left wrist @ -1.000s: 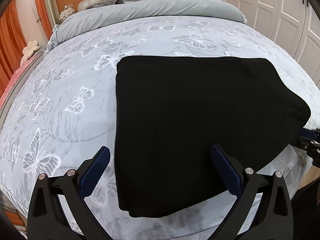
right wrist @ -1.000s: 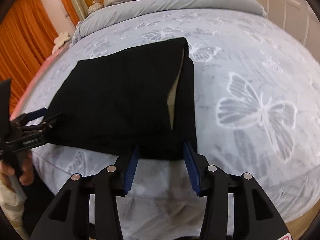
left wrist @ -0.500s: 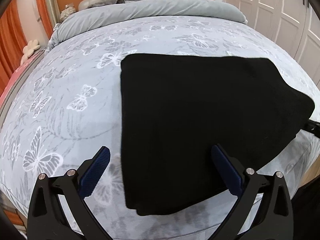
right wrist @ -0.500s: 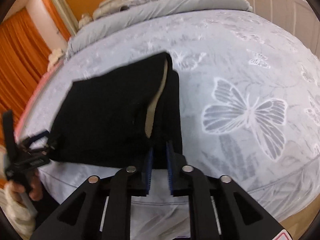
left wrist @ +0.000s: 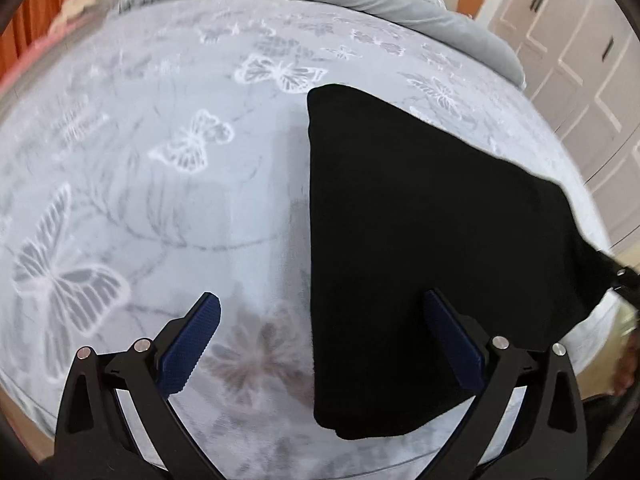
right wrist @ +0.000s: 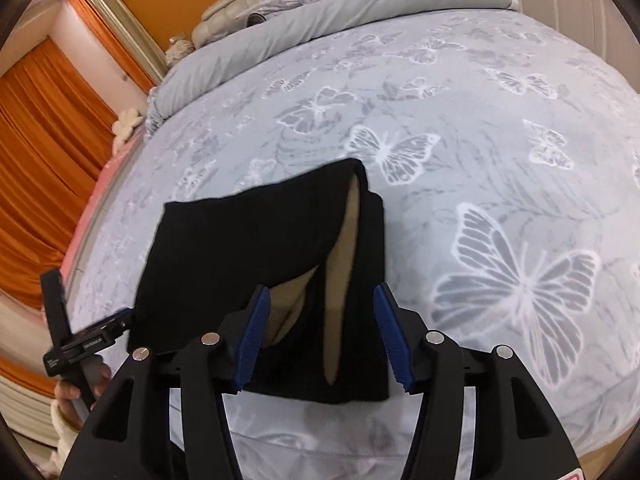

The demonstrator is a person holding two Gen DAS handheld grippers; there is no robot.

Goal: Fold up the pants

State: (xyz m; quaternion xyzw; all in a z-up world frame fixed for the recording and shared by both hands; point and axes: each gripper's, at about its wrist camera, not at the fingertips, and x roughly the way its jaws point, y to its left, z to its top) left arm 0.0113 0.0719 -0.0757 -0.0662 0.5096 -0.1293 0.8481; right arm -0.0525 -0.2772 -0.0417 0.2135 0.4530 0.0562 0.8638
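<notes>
**Item: black pants, folded, on butterfly bedspread**

Pants (right wrist: 248, 264): centre to lower centre of the right wrist view, tan lining showing at the layered edge; bedspread (right wrist: 480, 140) beneath; right gripper (right wrist: 322, 332): jaws opening around that near edge, pads apparently clear of cloth; left gripper (left wrist: 320, 344): spread wide, holding nothing, straddling the pants' left edge; you should square the layers and tuck the lining before releasing fully.

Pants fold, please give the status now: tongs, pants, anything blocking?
Left tongs open, empty. Right tongs opening over pants' near edge. Black pants folded on bed. Nothing blocking.
</notes>
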